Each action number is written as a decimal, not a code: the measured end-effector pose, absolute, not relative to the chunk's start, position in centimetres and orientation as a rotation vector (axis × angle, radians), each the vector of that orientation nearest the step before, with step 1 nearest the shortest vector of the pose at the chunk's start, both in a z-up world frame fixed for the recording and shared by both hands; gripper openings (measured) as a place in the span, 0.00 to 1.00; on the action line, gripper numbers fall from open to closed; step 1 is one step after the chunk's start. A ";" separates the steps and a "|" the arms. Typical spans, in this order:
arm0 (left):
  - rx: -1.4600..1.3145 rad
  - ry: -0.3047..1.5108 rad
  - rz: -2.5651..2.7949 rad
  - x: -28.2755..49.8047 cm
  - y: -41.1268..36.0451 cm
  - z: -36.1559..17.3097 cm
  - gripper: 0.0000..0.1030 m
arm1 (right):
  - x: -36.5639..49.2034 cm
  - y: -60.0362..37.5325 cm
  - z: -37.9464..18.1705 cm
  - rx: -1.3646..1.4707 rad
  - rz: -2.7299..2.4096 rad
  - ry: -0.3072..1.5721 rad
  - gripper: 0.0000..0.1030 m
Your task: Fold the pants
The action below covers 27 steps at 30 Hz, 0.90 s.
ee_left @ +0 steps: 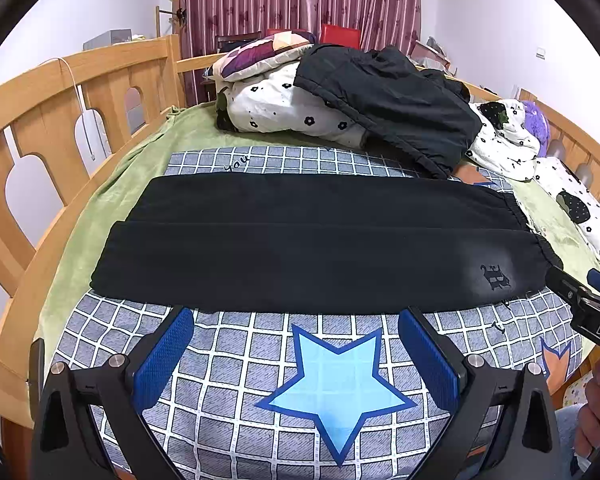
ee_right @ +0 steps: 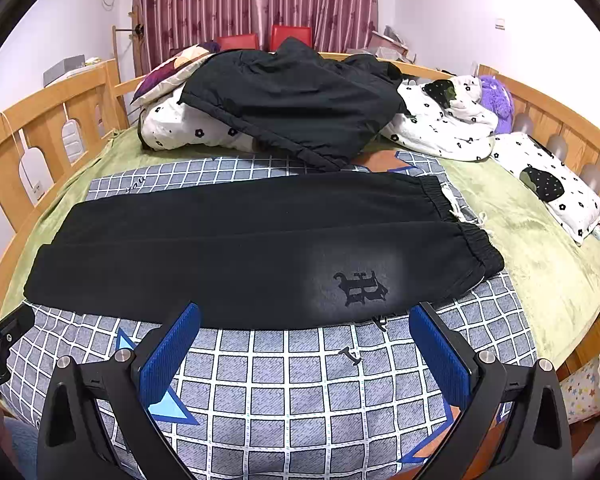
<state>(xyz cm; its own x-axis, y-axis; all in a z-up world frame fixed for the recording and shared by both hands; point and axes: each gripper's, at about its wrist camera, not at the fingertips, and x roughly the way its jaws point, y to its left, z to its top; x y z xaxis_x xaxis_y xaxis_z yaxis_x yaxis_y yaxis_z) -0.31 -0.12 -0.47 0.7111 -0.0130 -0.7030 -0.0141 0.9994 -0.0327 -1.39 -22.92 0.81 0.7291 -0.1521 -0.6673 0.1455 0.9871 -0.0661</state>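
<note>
Both grippers spread, empty — pants flat ahead; dark jacket piled behind.

1. I am holding my left gripper low and level, its blue pads spread wide apart, gripping nothing.
2. I am holding my right gripper beside it, jaws likewise wide, pads bare.

"you" on checked sheet; "das" on right gripper; ornate "b" on pants.
</note>
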 end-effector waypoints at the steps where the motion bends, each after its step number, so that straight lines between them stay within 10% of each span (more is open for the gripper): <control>1: -0.034 0.780 0.001 -0.3 -0.1 -0.5 1.00 | -1.4 -22.9 0.8 -0.010 -0.164 0.736 0.99; 27: -0.028 0.783 0.000 -0.5 -0.2 -0.5 1.00 | -1.4 -23.1 0.8 -0.007 -0.167 0.736 0.99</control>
<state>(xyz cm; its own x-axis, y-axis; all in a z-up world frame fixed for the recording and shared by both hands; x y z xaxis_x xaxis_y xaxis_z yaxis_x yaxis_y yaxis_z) -0.53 -0.21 -0.53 0.7090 -0.0104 -0.7052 -0.0103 0.9996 -0.0251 -1.39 -23.09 0.82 0.7283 -0.1541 -0.6678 0.1490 0.9867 -0.0651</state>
